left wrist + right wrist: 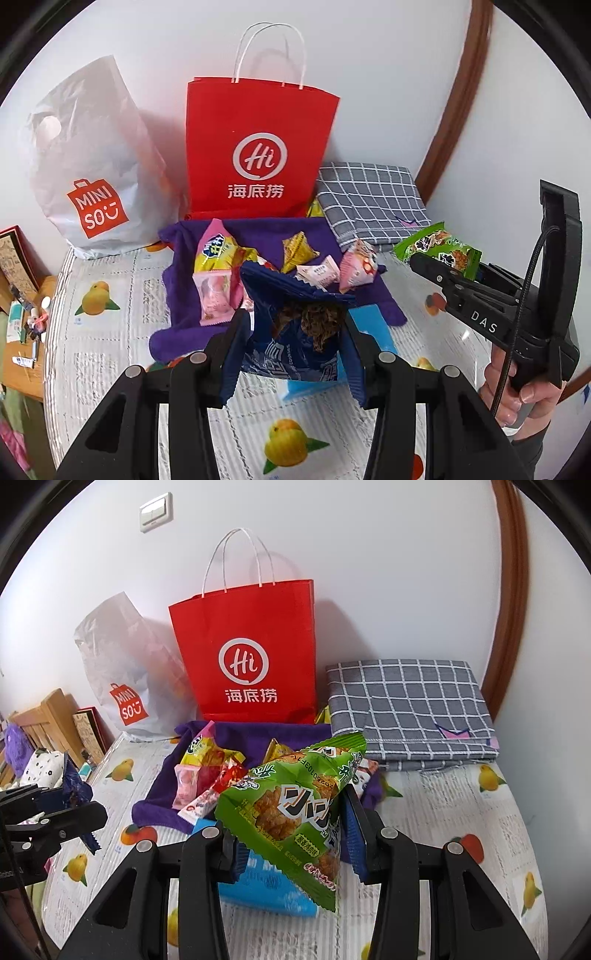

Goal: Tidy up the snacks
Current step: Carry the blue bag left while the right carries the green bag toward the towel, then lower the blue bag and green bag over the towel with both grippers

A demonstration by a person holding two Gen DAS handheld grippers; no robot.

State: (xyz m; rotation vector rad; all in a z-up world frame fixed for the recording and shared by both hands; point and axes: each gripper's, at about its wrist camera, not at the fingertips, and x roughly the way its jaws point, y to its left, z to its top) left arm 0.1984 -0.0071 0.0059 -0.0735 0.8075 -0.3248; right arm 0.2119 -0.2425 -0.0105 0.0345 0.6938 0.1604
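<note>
Right now my left gripper (291,343) is clamped on a dark blue cookie packet (295,332), its pads pressing both sides, while my right gripper (291,830) pinches a green snack packet (291,805) lifted clear of the pile. Beyond the fingers, at twelve o'clock, the other snacks (221,266) lie on a purple towel (258,229). Past that stands a red paper bag (258,147), with a white plastic bag (92,166) at ten o'clock and a checked cloth (369,199) at two.
</note>
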